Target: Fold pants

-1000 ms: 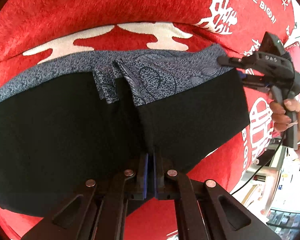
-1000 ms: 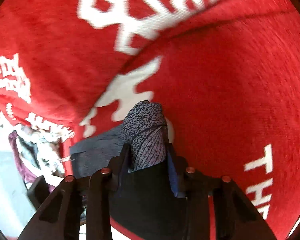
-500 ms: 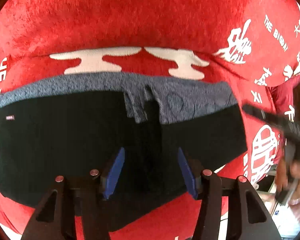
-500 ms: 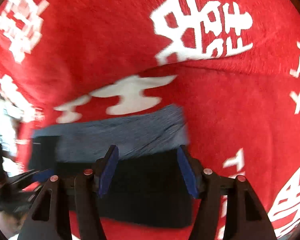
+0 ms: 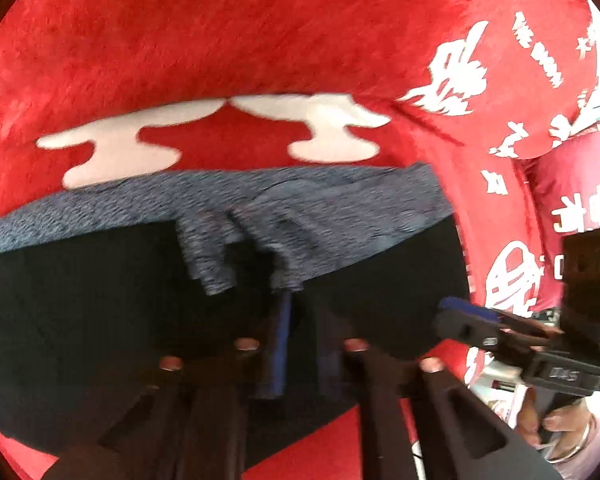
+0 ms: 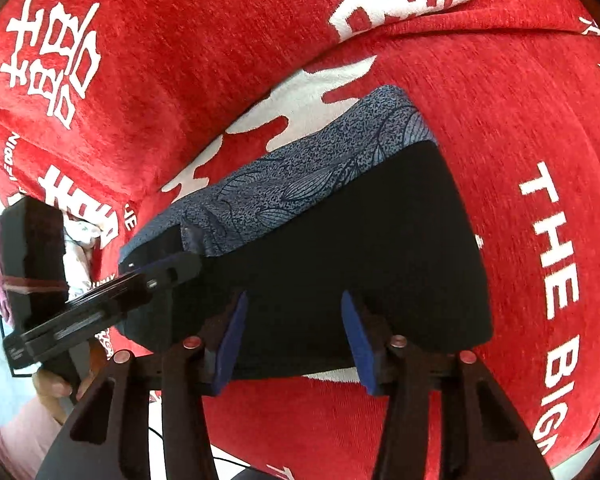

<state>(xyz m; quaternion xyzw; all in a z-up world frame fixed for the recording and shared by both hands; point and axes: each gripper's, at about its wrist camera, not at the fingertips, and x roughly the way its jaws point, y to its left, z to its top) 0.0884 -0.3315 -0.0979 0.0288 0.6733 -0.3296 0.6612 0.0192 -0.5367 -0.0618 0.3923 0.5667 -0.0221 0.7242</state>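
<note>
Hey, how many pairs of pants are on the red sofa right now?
1: black pants with a blue-grey patterned waistband, lying flat on the red sofa's seat cushion. Others may lie out of view.

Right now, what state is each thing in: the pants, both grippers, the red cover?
pants: folded, lying flat on the cover, patterned band along the far edge.
left gripper: fingers shut, apparently pinching the pants where the band bunches.
right gripper: fingers open, have just been closing; black fabric lies between them, not pressed.
red cover: spread under the pants.
</note>
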